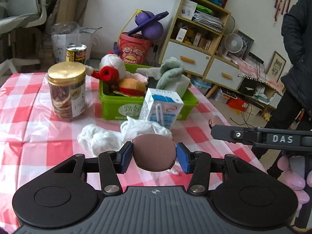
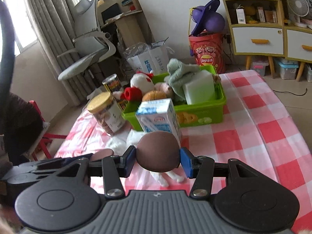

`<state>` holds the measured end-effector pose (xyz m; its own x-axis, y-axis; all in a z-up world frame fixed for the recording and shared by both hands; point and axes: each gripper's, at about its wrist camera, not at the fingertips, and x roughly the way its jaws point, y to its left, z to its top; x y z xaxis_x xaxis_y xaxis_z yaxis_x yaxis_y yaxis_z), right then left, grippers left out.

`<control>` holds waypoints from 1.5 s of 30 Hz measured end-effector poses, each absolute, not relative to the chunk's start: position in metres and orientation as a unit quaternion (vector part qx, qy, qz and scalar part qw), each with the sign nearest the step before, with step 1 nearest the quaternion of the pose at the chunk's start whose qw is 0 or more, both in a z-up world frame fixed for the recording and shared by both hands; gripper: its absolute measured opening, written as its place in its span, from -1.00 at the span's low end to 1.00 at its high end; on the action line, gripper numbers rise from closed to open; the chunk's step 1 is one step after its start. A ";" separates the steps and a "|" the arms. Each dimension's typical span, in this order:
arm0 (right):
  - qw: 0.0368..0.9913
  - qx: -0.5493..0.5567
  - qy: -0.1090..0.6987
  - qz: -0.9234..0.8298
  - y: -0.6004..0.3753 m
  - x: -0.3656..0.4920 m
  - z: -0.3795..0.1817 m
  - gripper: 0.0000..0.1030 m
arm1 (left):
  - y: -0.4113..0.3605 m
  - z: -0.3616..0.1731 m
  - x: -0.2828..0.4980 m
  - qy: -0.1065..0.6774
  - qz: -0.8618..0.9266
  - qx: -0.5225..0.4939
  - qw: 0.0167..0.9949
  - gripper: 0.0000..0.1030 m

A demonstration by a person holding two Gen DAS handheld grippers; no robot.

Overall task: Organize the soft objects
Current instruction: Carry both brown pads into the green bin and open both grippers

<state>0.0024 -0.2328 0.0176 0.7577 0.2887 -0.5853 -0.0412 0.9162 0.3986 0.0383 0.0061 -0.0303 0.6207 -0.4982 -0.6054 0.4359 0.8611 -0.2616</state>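
Ribbed grey housings front both tongs: left gripper [image 1: 154, 155] and right gripper [image 2: 158, 158] each clench a matte brown egg-shaped sponge [image 1: 154, 152] [image 2: 158, 151] above crumpled white cloth [image 1: 101, 139], before the glossy green bin [image 1: 117, 107].

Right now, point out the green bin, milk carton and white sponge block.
green bin [image 1: 112, 108], left wrist view, front wall.
milk carton [image 1: 165, 105], left wrist view, front face.
white sponge block [image 2: 198, 90], right wrist view, broad front face.

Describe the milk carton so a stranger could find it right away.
Start at the green bin on the checked tablecloth. The milk carton stands against its front wall, above crumpled white cloth. It's the only blue-and-white box, with a straw attached.
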 end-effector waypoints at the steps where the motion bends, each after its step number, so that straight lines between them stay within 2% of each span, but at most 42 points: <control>1: 0.920 0.185 0.335 0.091 -0.234 0.004 0.021 -0.50 | 0.005 -0.028 0.042 0.348 -0.259 -0.044 0.900 -0.03; 19: 0.906 0.251 0.321 0.112 -0.266 0.084 0.053 -0.50 | -0.004 0.003 0.104 0.312 -0.265 -0.048 0.911 -0.03; 34: 0.836 0.331 0.414 0.144 -0.272 0.180 0.005 -0.50 | -0.017 -0.018 0.183 0.357 -0.261 -0.044 0.896 -0.03; 45: 0.834 0.323 0.429 0.126 -0.268 0.199 -0.012 -0.46 | -0.028 -0.036 0.203 0.371 -0.256 -0.026 0.892 -0.01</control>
